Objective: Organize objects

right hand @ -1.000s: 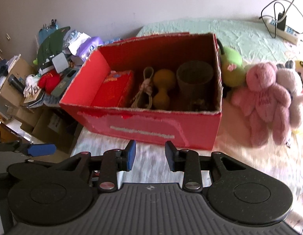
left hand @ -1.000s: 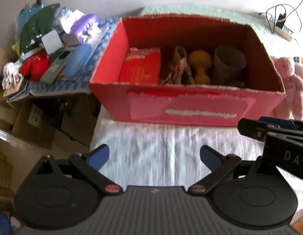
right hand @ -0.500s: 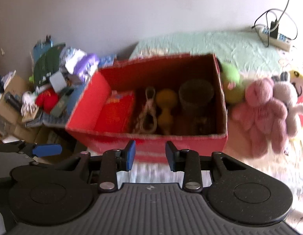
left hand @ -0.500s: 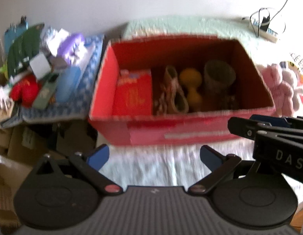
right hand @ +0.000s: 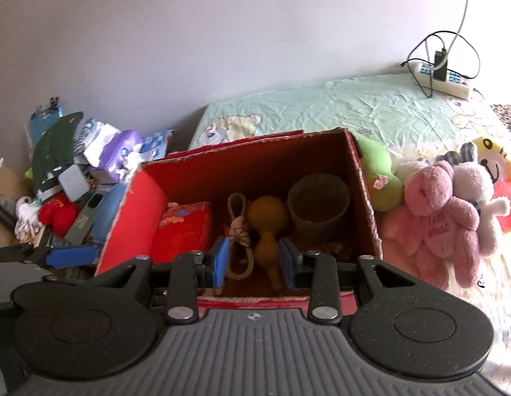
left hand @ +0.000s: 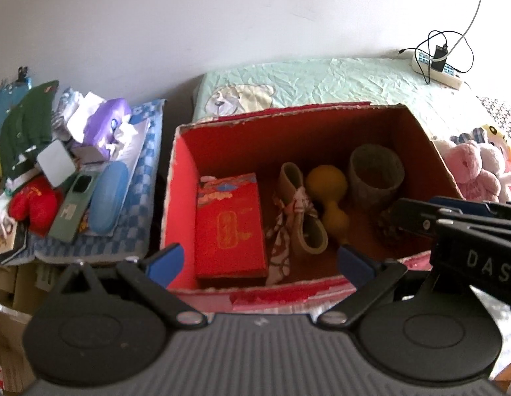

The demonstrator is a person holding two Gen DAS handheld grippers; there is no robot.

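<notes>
An open red cardboard box (left hand: 179, 178) (right hand: 364, 194) stands on the bed. Inside it lie a red packet (left hand: 229, 224) (right hand: 182, 231), a tan band with a patterned ribbon (left hand: 298, 214) (right hand: 237, 231), a yellow dumbbell (left hand: 328, 194) (right hand: 267, 224) and a grey cup (left hand: 375, 171) (right hand: 318, 201). My left gripper (left hand: 258, 260) is wide open and empty above the box's near wall. My right gripper (right hand: 253, 260) is partly open and empty above the near wall, in line with the dumbbell; it also shows at the right of the left wrist view (left hand: 453, 217).
Plush toys, pink (right hand: 443, 211), white (right hand: 476, 184) and green (right hand: 380, 178), lie right of the box. A cluttered side surface (left hand: 74, 171) at the left holds a phone, a blue case, a red plush and tissues. A power strip (right hand: 443, 79) with cables lies at the bed's far end.
Both grippers have risen and moved forward toward the box, so I now look down into it. The jaw openings look unchanged.
</notes>
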